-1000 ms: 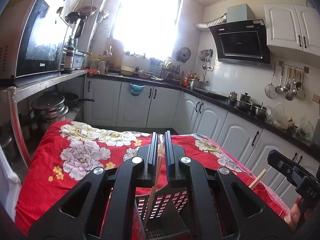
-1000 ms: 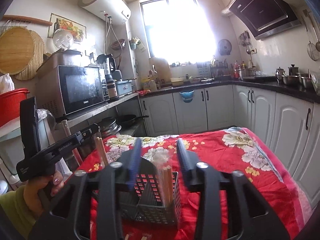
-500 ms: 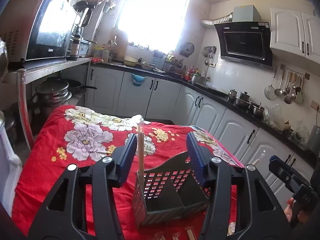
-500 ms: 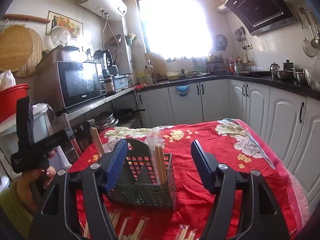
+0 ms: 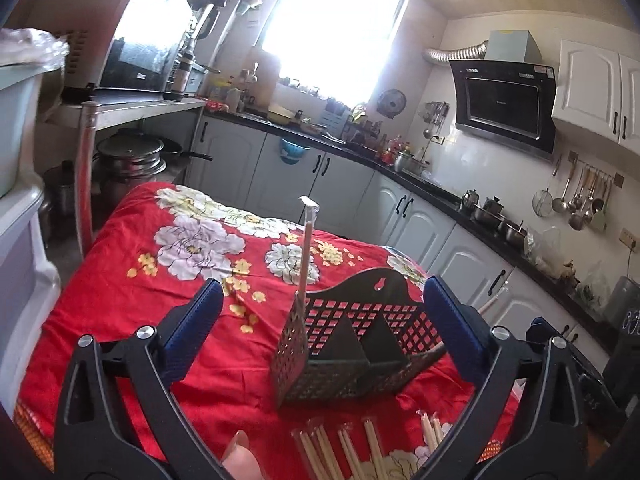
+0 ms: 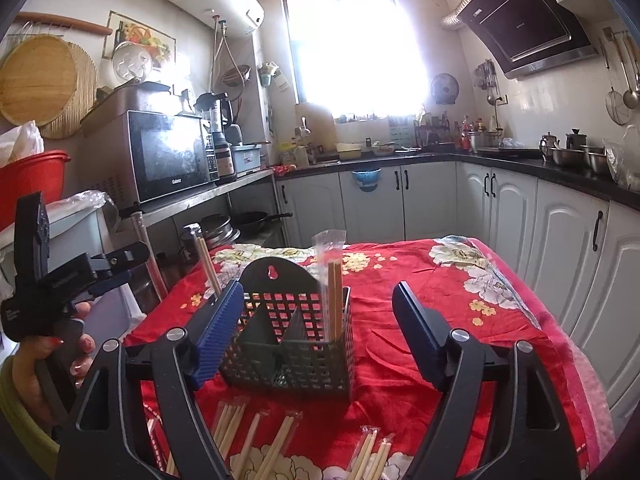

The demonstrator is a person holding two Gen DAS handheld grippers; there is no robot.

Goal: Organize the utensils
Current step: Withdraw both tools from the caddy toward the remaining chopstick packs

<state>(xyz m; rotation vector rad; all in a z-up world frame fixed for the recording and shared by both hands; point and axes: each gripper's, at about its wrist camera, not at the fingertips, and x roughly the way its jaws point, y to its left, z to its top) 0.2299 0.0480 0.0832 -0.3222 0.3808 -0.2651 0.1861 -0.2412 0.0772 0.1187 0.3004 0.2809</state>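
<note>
Two grippers, left gripper (image 5: 318,320) and right gripper (image 6: 318,320), fingers spread, empty. Dark utensil caddy (image 6: 288,340) on red tablecloth (image 6: 440,300); wrapped chopsticks (image 6: 334,300) upright in its right compartment; more chopstick packs (image 6: 256,444) lying near.

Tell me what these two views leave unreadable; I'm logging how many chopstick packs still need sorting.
- Loose chopstick packs: cut off by the bottom edge in both views and partly hidden by the right claw arms, so no count.
- Wrapped pair standing in the caddy: left view shows one stick; its base is behind the mesh wall.
- Pack printing: too small.
</note>
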